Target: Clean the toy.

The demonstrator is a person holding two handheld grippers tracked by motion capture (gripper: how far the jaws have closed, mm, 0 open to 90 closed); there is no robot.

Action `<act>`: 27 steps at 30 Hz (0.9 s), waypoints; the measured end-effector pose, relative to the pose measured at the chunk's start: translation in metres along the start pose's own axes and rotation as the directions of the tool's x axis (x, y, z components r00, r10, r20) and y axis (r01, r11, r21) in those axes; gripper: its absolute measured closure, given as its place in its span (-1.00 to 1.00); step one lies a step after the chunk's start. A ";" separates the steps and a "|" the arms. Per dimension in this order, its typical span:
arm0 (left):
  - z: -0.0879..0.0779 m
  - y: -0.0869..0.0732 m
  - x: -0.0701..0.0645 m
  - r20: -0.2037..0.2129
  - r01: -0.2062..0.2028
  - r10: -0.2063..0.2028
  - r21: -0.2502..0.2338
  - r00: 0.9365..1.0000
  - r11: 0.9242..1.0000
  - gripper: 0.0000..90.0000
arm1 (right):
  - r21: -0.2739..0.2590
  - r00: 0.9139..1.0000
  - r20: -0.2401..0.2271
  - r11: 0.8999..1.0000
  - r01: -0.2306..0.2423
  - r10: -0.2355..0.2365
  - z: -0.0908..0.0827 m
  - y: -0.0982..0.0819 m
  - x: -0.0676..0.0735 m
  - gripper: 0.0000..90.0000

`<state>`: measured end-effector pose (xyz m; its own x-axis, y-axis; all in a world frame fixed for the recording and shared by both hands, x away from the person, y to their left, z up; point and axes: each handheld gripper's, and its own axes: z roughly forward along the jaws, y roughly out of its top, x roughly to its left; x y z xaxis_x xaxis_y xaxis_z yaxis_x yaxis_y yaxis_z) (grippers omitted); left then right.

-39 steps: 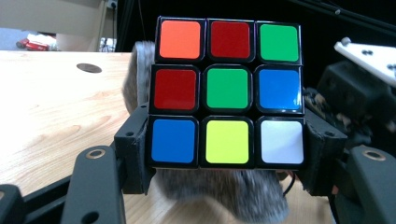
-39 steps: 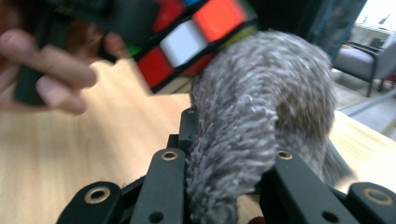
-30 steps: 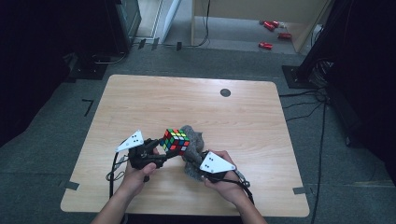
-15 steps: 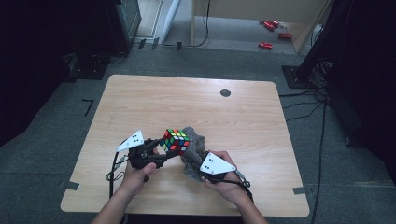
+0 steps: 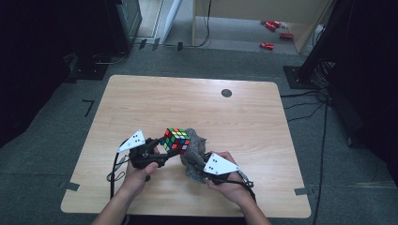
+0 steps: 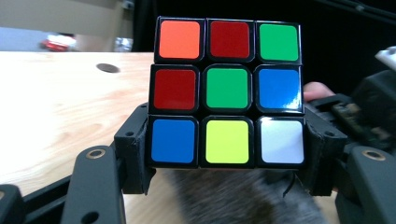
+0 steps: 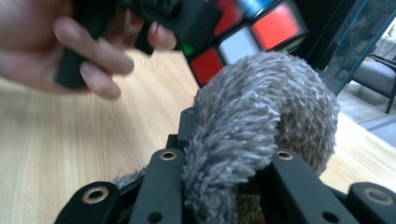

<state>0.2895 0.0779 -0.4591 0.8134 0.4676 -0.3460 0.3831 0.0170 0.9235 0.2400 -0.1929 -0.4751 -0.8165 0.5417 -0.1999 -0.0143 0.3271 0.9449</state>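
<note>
A scrambled colour cube (image 5: 176, 139) (image 6: 227, 91) is held above the wooden table (image 5: 187, 103), and my left gripper (image 5: 162, 149) (image 6: 227, 154) is shut on its lower layer. A fluffy grey cloth (image 5: 193, 152) (image 7: 261, 126) is bunched up and pressed against the cube's right and under side. My right gripper (image 5: 199, 165) (image 7: 224, 168) is shut on that cloth. In the right gripper view the cube (image 7: 243, 32) sits just beyond the cloth, with the person's left hand (image 7: 70, 51) on the other gripper.
A small dark round hole (image 5: 226, 93) marks the table near its far edge. Dark cabinets and cables stand on the floor around the table. Red objects (image 5: 272, 33) lie on the floor far behind.
</note>
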 end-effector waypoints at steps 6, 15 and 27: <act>0.002 -0.004 0.008 -0.109 0.008 -0.004 0.028 0.994 1.000 -0.22 | -0.078 0.987 0.085 0.989 -0.129 0.135 -0.023 0.002 -0.027 0.69; 0.012 -0.013 0.013 -0.299 -0.013 0.055 0.142 0.953 0.990 -0.22 | -0.028 0.897 0.319 0.949 -0.314 0.306 -0.045 -0.010 -0.063 0.70; 0.024 -0.024 0.024 -0.411 0.033 0.077 0.253 0.908 0.967 -0.22 | 0.018 0.813 0.448 0.906 -0.423 0.372 -0.053 -0.033 -0.083 0.69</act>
<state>0.3100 0.0675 -0.4933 0.5887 0.7891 -0.1753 0.5078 -0.1923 0.8398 0.2777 -0.2901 -0.4758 -0.4110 0.9088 0.0724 0.3430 0.0806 0.9359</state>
